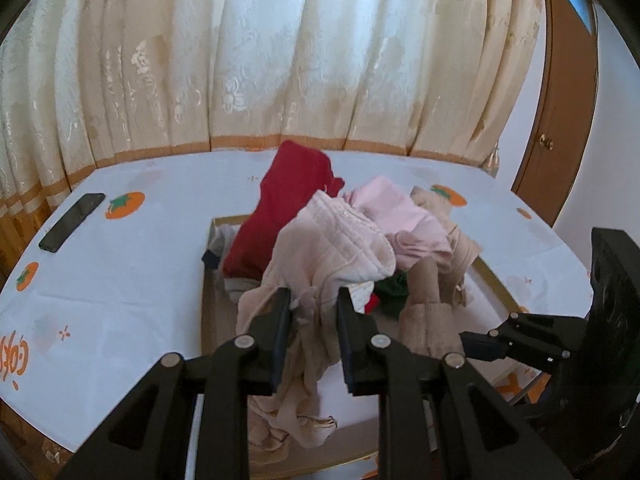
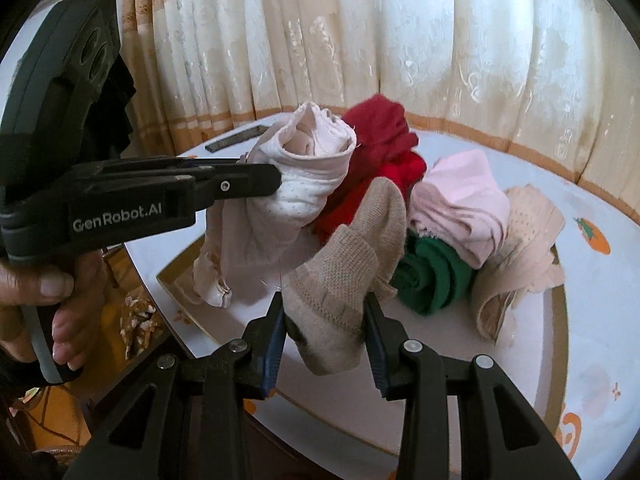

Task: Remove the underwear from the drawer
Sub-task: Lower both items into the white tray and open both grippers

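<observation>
Over the drawer (image 1: 494,280) on the table (image 1: 120,280), the left gripper (image 1: 312,300) is nearly closed, pinching pale pink underwear (image 1: 332,256) lifted clear of the pile; the right gripper (image 2: 324,312) clamps a beige garment (image 2: 340,276) (knitted, ribbed band), while red (image 2: 376,136), green (image 2: 432,276) and pink pieces lie behind

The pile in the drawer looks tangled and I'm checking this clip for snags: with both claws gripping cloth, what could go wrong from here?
1. The left claw pinches the pale pink garment only at a bunched fold; it might slip free.
2. That garment drapes against the red garment, which could be dragged along.
3. The right claw holds a beige knit piece touching the green garment; lifting may drag it out of the drawer.
</observation>
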{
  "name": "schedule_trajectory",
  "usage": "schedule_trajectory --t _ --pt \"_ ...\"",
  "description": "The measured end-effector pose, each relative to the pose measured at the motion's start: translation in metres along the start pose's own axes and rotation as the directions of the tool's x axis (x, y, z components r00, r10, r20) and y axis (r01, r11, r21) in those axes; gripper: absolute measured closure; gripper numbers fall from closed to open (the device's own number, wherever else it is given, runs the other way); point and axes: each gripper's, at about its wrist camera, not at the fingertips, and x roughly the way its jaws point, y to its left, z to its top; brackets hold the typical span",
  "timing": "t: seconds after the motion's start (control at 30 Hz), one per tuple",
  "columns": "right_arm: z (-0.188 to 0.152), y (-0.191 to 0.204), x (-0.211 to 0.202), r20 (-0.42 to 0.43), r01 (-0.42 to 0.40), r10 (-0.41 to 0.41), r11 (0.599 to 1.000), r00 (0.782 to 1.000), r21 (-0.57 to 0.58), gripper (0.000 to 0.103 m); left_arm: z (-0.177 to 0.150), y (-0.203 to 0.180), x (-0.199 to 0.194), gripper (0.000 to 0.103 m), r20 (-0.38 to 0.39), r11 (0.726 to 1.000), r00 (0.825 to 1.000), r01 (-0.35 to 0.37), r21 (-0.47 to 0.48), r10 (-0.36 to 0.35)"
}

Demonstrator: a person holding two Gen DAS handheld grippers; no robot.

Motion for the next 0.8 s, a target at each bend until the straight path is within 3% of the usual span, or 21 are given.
schedule_trajectory --t 0.53,0.63,0.8 --pt "-0.004 0.003 0.017 -0.07 -0.009 0.008 1.0 0.997 -0.011 0.062 -0.006 -0.002 0.01 0.073 -0.024 0.999 1.0 -0.01 0.032 0.01" --pt "0.0 0.002 0.019 -0.076 -0.011 0.011 1.0 0.997 -0.007 0.062 -0.01 -0.001 0.009 0.064 -0.014 0.999 0.999 -0.028 0.045 0.029" --pt "0.0 0.0 0.018 -0.058 0.005 -0.005 1.0 0.998 0.008 0.056 -0.014 -0.005 0.004 0.06 0.006 0.996 0.999 -0.042 0.079 0.042"
